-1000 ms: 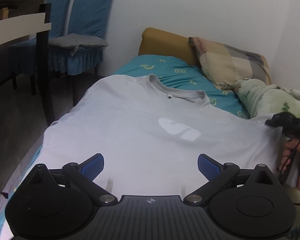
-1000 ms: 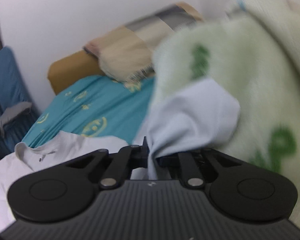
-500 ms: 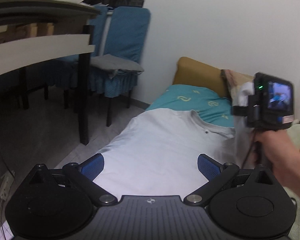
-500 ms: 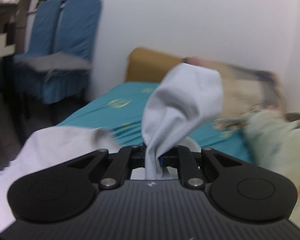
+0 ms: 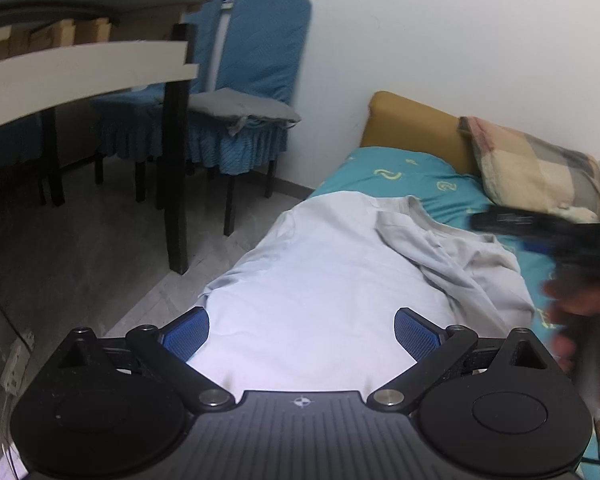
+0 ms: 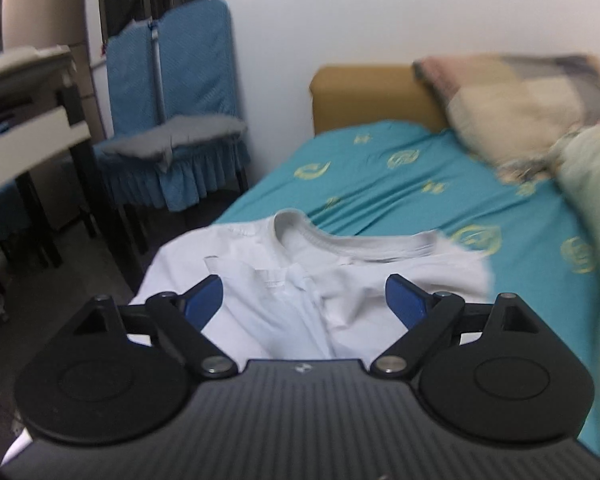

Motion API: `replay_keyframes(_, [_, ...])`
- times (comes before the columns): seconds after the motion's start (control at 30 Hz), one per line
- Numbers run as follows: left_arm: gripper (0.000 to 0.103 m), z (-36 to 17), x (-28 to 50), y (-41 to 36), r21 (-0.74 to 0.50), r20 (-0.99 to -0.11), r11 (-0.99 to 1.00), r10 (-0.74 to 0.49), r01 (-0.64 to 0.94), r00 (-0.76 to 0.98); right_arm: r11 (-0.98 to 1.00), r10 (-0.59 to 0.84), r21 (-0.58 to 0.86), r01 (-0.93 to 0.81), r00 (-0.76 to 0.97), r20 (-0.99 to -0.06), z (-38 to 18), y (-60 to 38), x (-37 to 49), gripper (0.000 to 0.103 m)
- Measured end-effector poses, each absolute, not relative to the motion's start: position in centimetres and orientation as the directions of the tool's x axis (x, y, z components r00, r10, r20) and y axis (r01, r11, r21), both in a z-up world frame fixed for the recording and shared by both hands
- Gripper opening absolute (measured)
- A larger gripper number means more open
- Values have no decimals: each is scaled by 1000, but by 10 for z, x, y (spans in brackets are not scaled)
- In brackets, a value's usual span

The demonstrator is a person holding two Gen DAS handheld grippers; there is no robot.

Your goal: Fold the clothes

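The pale grey T-shirt [image 5: 324, 292] lies spread on the bed [image 6: 400, 184], collar toward the headboard. One fold is made: its right sleeve side lies turned in over the chest, a rumpled flap [image 5: 452, 256] just below the collar [image 6: 352, 242]. The right claw [image 6: 304, 298] has just been opening; its jaws stand wide with cloth under them but nothing pinched. The left claw [image 5: 302, 332] hovers over the hem end, jaws wide, holding nothing. By my reading the task is early: the left side is unfolded, the flap needs smoothing, and the lengthwise folds remain
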State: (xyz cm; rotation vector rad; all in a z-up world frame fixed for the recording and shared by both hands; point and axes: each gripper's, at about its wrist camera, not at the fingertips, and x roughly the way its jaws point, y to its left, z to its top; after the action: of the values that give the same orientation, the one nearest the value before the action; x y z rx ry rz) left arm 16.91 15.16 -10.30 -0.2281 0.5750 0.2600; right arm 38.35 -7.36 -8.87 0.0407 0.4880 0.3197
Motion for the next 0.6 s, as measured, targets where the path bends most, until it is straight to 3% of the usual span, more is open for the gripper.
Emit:
replay_keyframes(0.27, [99, -89, 140, 104, -87, -545, 978, 111, -188, 831, 963, 228, 231, -141, 883, -410, -27, -171, 214, 90])
replay_keyframes(0.6, [96, -86, 67, 0, -22, -612, 996, -85, 91, 786, 963, 103, 270, 4, 918, -384, -28, -236, 31, 90])
